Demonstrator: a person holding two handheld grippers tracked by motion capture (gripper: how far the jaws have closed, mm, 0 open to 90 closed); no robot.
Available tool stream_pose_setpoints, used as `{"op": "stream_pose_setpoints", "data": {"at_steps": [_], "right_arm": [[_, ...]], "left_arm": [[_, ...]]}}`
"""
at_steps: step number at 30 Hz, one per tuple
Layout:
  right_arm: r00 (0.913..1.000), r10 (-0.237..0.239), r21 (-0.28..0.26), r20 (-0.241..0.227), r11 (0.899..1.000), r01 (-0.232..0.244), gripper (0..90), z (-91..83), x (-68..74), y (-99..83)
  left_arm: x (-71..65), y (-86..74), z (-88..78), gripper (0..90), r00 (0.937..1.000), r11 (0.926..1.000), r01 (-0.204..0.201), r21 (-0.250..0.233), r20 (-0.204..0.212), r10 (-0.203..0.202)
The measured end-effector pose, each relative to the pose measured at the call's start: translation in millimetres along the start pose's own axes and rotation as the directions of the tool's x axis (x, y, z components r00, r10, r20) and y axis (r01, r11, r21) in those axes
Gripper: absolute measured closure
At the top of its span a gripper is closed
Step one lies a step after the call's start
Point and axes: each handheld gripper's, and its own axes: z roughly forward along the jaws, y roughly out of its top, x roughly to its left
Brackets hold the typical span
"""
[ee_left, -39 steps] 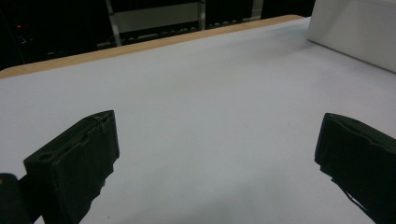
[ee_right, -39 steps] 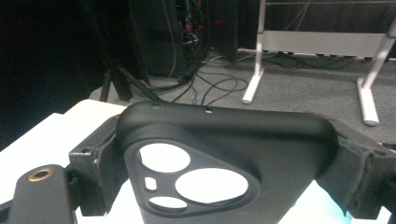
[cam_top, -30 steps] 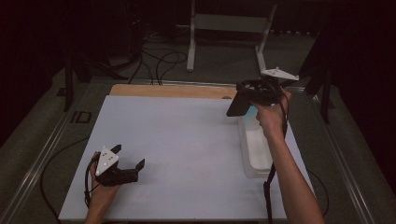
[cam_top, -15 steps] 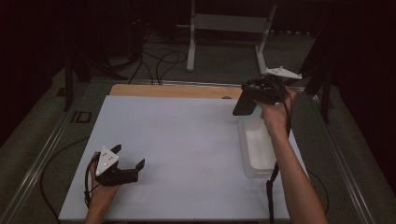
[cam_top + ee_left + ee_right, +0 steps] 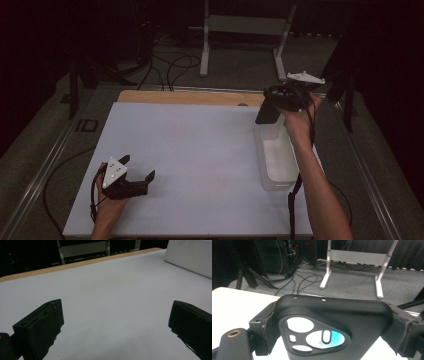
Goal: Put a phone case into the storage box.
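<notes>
High view: right hand-held gripper holds a black phone case above the far end of the clear bin; left hand-held gripper rests on the white tabletop — near-left.
Left gripper view: 2 jaws wide apart, nothing between them; bin corner far right.
Right gripper view: jaws clamp the case by its sides — camera cutout facing the lens.

Black phone case, clear bin, white table w/ wood edge.
</notes>
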Motion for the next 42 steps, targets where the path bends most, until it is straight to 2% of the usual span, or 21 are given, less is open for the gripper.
{"op": "stream_pose_setpoints", "data": {"at_steps": [11, 28, 42], "right_arm": [[0.9986, -0.026, 0.034, 0.047, 0.999, 0.025, 13.1, 5.6, -8.6, -3.6], [0.9976, -0.022, 0.086, 0.066, 0.996, 0.016, 13.0, 18.2, -14.7, -16.2], [0.9971, -0.028, 0.133, 0.071, 0.991, 0.018, 13.0, 33.1, -12.3, -31.7]], "left_arm": [[0.2, 0.1, -0.2, 0.6, 1.0000, 1.0000, 0.004, -0.004, -0.001, -0.004], [0.0, 0.2, -0.4, 0.6, 1.0000, 1.0000, 0.006, -0.005, -0.002, -0.006], [1.1, 0.0, -0.7, 0.6, 0.9999, 0.9999, 0.010, -0.006, 0.004, -0.010]]}}
